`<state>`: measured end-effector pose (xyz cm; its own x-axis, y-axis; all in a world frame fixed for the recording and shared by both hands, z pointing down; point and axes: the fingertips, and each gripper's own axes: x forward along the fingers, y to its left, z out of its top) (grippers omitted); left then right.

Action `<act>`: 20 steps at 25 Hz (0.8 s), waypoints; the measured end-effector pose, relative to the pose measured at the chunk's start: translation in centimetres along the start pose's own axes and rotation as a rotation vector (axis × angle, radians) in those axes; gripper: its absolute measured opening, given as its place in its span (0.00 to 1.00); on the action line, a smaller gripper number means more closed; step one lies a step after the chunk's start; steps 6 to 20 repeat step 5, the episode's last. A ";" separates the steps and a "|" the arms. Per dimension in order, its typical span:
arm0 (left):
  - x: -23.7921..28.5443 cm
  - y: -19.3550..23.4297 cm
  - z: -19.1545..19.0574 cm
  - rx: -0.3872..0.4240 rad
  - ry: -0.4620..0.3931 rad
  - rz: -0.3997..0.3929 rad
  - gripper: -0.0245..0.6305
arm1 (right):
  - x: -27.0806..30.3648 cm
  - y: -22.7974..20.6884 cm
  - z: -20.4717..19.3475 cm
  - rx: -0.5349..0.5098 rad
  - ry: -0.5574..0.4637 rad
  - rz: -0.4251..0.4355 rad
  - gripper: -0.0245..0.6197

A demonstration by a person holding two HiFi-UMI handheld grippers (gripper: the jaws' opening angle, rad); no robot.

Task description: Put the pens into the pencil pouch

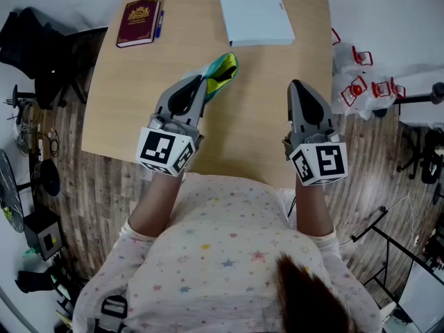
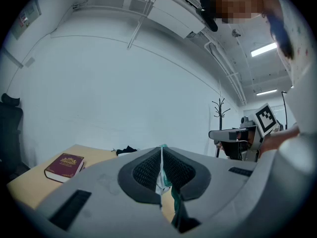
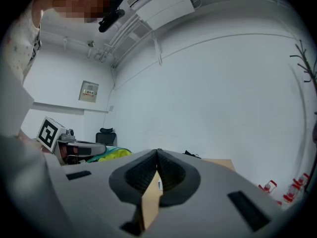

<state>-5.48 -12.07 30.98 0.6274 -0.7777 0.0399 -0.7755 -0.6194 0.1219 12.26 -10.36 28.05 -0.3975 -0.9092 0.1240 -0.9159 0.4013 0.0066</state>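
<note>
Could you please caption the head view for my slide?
Left claw pinches the colourful pouch; right claw shut, empty.

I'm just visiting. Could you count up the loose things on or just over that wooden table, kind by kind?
Maroon book: 1
Pen: 1
White pad: 1
Pencil pouch: 1
Total: 4

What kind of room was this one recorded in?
Probably an office or small studio room: a wooden table with a maroon book, a black office chair beside it, and a coat stand by the white wall.
</note>
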 end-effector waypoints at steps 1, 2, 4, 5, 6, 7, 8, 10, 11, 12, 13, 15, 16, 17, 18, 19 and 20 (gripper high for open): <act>0.0 0.0 0.0 0.001 0.000 -0.001 0.07 | 0.0 0.0 0.0 0.002 0.002 -0.003 0.04; 0.0 0.0 0.0 0.001 0.001 -0.001 0.07 | 0.0 0.0 -0.1 0.002 0.004 -0.004 0.04; 0.0 -0.1 0.0 0.001 0.001 0.000 0.07 | -0.1 0.0 -0.1 0.001 0.005 -0.004 0.04; 0.0 -0.1 -0.1 0.001 0.000 0.000 0.07 | -0.1 0.0 -0.1 0.001 0.005 -0.003 0.04; 0.0 -0.1 -0.1 0.001 0.000 0.000 0.07 | -0.1 0.0 -0.1 0.001 0.005 -0.003 0.04; 0.0 -0.1 -0.1 0.001 0.000 0.000 0.07 | -0.1 0.0 -0.1 0.001 0.005 -0.003 0.04; 0.0 -0.1 -0.1 0.001 0.000 0.000 0.07 | -0.1 0.0 -0.1 0.001 0.005 -0.003 0.04; 0.0 -0.1 -0.1 0.001 0.000 0.000 0.07 | -0.1 0.0 -0.1 0.001 0.005 -0.003 0.04; 0.0 -0.1 -0.1 0.001 0.000 0.000 0.07 | -0.1 0.0 -0.1 0.001 0.005 -0.003 0.04; 0.0 -0.1 -0.1 0.001 0.000 0.000 0.07 | -0.1 0.0 -0.1 0.001 0.005 -0.003 0.04; 0.0 -0.1 -0.1 0.001 0.000 0.000 0.07 | -0.1 0.0 -0.1 0.001 0.005 -0.003 0.04; 0.0 -0.1 -0.1 0.001 0.000 0.000 0.07 | -0.1 0.0 -0.1 0.001 0.005 -0.003 0.04; 0.0 -0.1 -0.1 0.001 0.000 0.000 0.07 | -0.1 0.0 -0.1 0.001 0.005 -0.003 0.04; 0.0 -0.1 -0.1 0.001 0.000 0.000 0.07 | -0.1 0.0 -0.1 0.001 0.005 -0.003 0.04; 0.0 -0.1 -0.1 0.001 0.000 0.000 0.07 | -0.1 0.0 -0.1 0.001 0.005 -0.003 0.04; 0.0 -0.1 -0.1 0.001 0.000 0.000 0.07 | -0.1 0.0 -0.1 0.001 0.005 -0.003 0.04; 0.0 -0.1 -0.1 0.001 0.000 0.000 0.07 | -0.1 0.0 -0.1 0.001 0.005 -0.003 0.04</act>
